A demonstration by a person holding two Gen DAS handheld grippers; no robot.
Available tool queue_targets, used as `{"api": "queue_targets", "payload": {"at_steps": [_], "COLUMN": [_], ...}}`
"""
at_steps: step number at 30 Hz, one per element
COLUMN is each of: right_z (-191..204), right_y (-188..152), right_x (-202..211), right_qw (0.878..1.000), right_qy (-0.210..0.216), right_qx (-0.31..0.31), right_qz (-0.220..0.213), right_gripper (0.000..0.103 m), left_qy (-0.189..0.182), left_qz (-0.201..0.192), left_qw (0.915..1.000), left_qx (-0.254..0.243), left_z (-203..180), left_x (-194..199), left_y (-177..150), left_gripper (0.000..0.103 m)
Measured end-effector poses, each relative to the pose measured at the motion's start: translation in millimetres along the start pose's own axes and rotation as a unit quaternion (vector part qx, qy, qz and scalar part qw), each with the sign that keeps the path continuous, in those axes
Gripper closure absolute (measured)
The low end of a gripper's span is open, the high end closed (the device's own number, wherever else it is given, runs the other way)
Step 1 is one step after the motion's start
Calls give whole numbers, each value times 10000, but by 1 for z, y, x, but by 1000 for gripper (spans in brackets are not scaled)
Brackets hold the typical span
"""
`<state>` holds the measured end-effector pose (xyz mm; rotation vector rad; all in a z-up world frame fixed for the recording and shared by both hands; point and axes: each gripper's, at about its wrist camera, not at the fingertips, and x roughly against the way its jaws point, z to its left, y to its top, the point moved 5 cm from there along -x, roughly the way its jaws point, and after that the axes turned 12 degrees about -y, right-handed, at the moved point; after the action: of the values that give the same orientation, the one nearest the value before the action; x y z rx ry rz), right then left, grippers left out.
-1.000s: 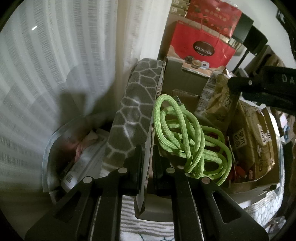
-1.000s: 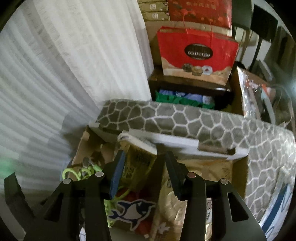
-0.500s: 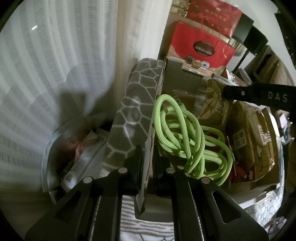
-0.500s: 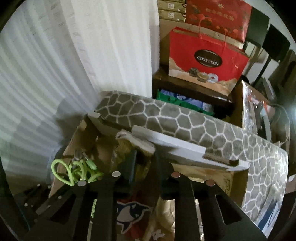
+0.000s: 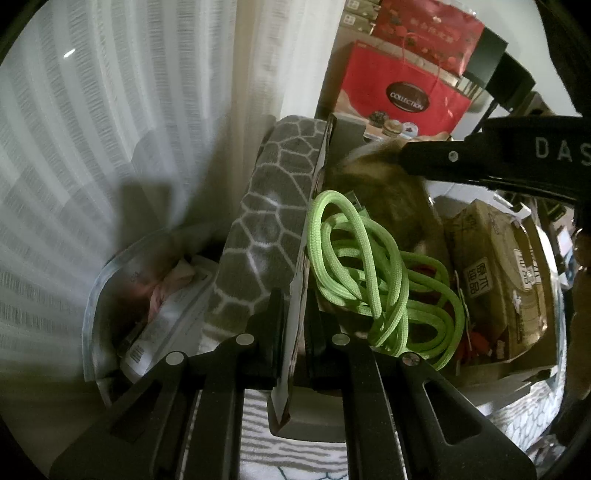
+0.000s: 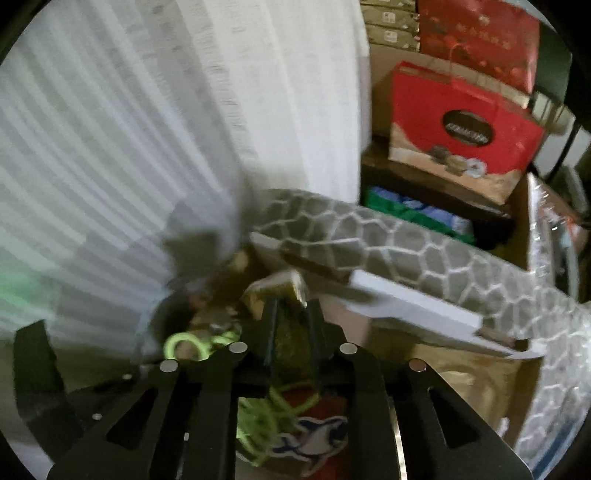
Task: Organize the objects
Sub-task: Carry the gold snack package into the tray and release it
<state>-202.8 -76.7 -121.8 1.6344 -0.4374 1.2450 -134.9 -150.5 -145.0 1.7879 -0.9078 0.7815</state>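
Comparing with a second ago: right gripper (image 6: pixel 291 325), then gaping around the brown snack packet (image 6: pixel 284 295), now pinches it though its jaws are easing apart, inside the cardboard box (image 5: pixel 295 306) whose wall left gripper (image 5: pixel 295 343) stays clamped on—packet looks ready to lift.

One open cardboard box (image 5: pixel 295 325) with white flaps. One coil of lime-green braided rope (image 5: pixel 369 273). One brown kraft packet (image 6: pixel 284 295) between the pads of a tool, two more printed brown packets (image 5: pixel 491 280) standing side by side in the box. One grey blanket with a white honeycomb pattern (image 5: pixel 273 206). One clear plastic tub (image 5: pixel 110 295). Two black two-finger tools: left tool (image 5: pixel 295 332), right tool (image 6: pixel 291 325). One red gift bag marked COLLECTION (image 5: pixel 399 96), one red gift box (image 5: pixel 428 26) above it.
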Motion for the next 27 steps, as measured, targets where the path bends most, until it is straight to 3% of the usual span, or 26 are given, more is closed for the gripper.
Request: {"api": "queue_targets", "payload": {"at_steps": [2, 5, 9, 13, 16, 17, 22, 27], "right_z": [-2, -5, -8, -3, 2, 3, 1, -1], "right_y": [-2, -6, -13, -18, -20, -21, -19, -17], "right_x": [-2, -9, -19, -28, -35, -37, -36, -26], "right_qw": [9999, 9993, 9991, 9986, 9969, 9968, 9967, 9908], "right_qy": [-154, -351, -341, -223, -405, -411, -497, -981], "right_qx": [-63, 39, 76, 222, 505, 515, 484, 867], "right_qz": [38, 87, 257, 427, 437, 460, 420, 330], "right_gripper": [75, 74, 72, 56, 56, 58, 91, 99], "left_qy": [-9, -12, -31, -33, -33, -33, -38, -43], "left_qz": [1, -5, -1, -2, -2, -2, 1, 0], "left_qw": [10000, 10000, 10000, 10000, 10000, 10000, 10000, 10000], "left_qx": [1, 0, 24, 24, 26, 27, 31, 34], "left_z": [1, 2, 3, 3, 3, 3, 4, 5], "left_x": [0, 0, -1, 0, 0, 0, 0, 0], "left_y": [0, 0, 1, 0, 0, 1, 1, 1], "left_gripper": [95, 95, 95, 95, 95, 95, 95, 95]}}
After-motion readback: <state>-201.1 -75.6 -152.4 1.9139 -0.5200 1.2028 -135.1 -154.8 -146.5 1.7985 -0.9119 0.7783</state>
